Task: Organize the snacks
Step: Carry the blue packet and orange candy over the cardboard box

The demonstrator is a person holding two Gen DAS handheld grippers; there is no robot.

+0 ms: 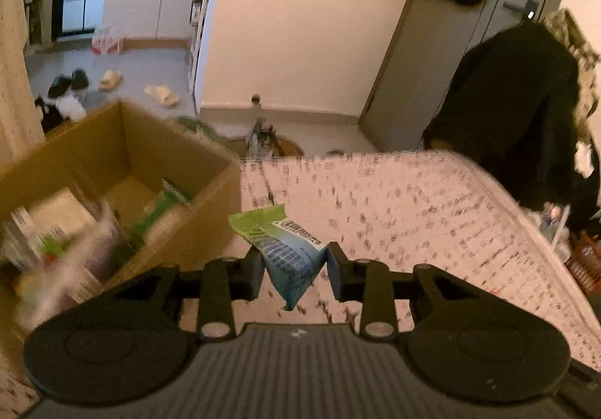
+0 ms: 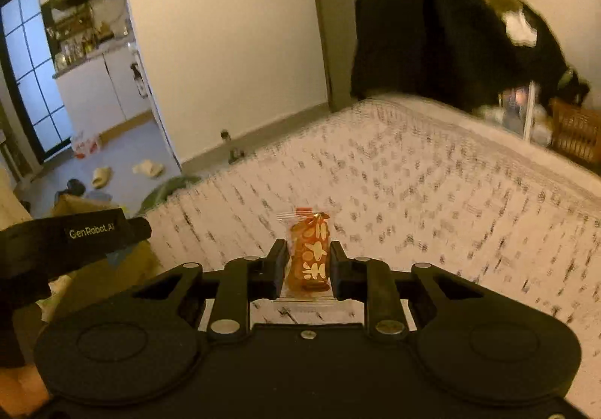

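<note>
My left gripper (image 1: 295,265) is shut on a green and blue snack packet (image 1: 285,246) and holds it above the patterned bed (image 1: 413,212), just right of an open cardboard box (image 1: 124,141) with several snack packs inside. My right gripper (image 2: 308,261) is shut on a small orange snack packet (image 2: 310,257) with pale shapes and holds it above the bed (image 2: 413,201). The left gripper's body (image 2: 71,242) shows at the left of the right wrist view, above the box (image 2: 109,272).
The bed edge drops to a grey floor with slippers (image 1: 161,94) and shoes (image 1: 69,81). A dark coat (image 1: 518,100) hangs over a chair beyond the bed's far corner. A wicker basket (image 2: 574,133) stands at the right.
</note>
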